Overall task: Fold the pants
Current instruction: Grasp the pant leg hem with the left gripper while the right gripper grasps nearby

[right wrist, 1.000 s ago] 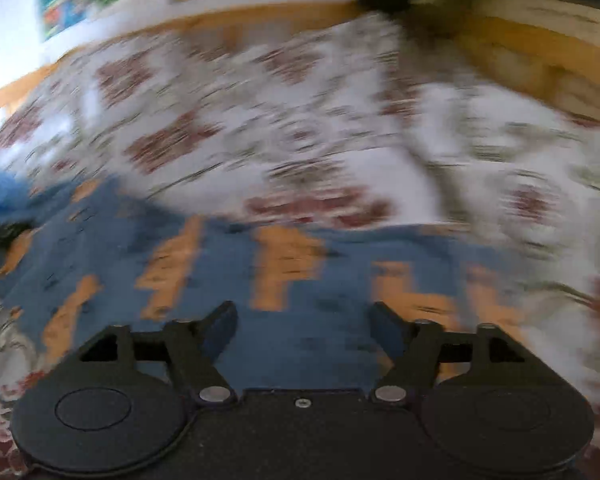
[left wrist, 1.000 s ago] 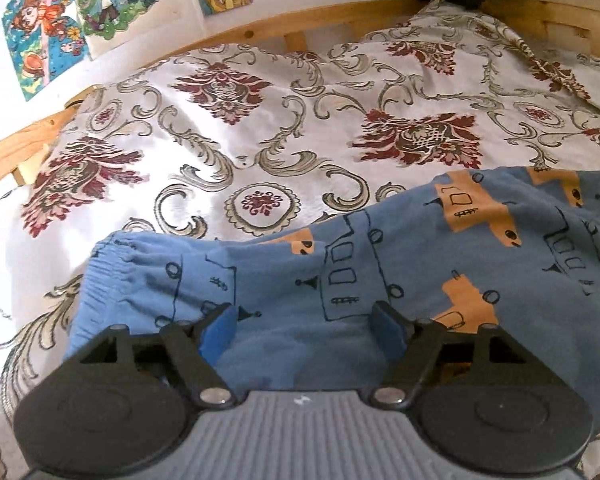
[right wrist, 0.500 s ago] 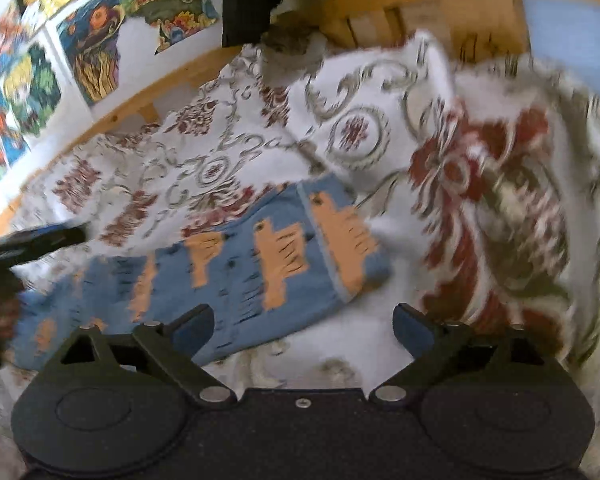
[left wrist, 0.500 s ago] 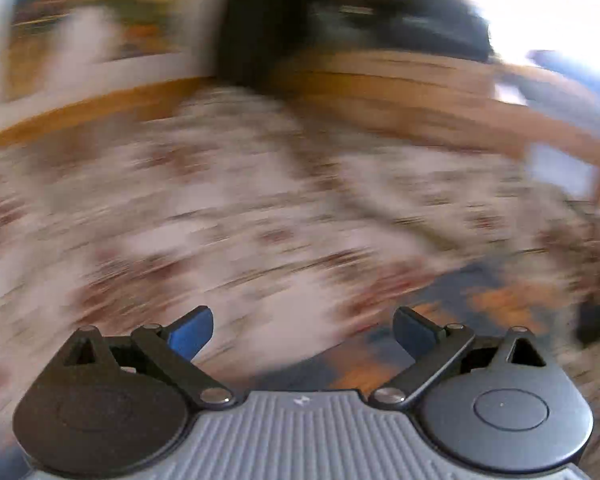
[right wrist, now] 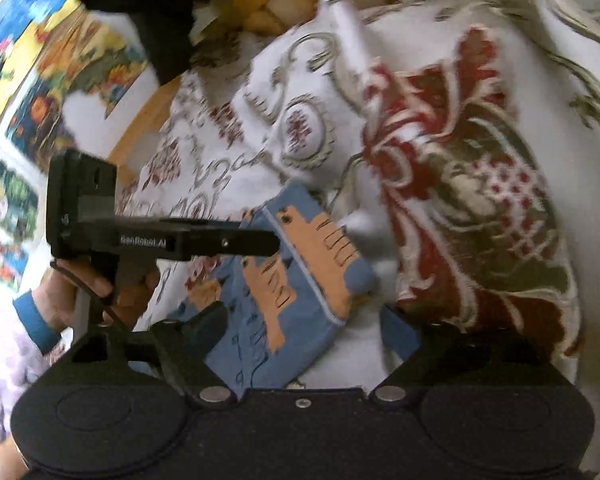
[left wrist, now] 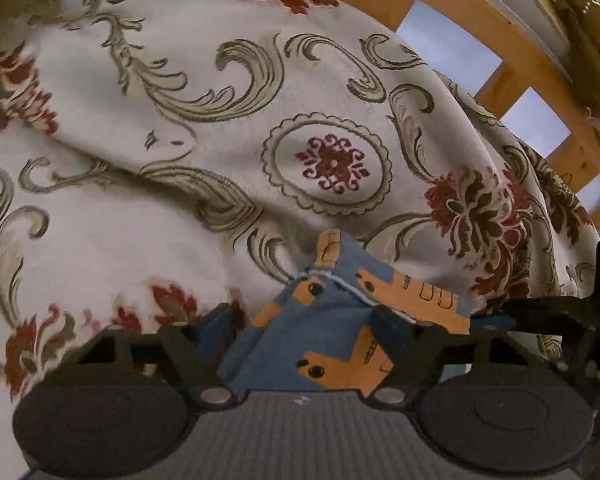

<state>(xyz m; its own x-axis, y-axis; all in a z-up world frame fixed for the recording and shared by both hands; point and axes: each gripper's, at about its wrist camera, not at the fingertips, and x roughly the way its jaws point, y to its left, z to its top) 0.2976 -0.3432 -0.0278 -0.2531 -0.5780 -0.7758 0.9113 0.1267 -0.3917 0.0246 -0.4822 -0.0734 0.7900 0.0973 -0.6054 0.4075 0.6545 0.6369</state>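
Note:
The blue pants with orange block prints [left wrist: 332,312] lie on a cream patterned bedspread [left wrist: 180,120]; only a leg end with its stitched hem shows. My left gripper [left wrist: 304,330] is open, its fingers on either side of that hem. In the right wrist view the same leg end [right wrist: 300,280] lies between the spread fingers of my open right gripper [right wrist: 304,328]. The left gripper [right wrist: 268,242] reaches in from the left, its tip at the hem's far corner, held by a hand [right wrist: 100,292] in a blue cuff. The right gripper's fingertip [left wrist: 504,322] shows at the right edge.
A wooden slatted bed frame [left wrist: 496,76] borders the bedspread at the far right. Colourful posters [right wrist: 20,128] hang on the white wall behind the bed. A dark object [right wrist: 152,8] sits at the headboard. The bedspread bunches into a ridge [right wrist: 480,200] beside the pants.
Both grippers have swung from the waistband side to the leg end of the pants and come close together. Their fingers stand a little narrower than half a second ago.

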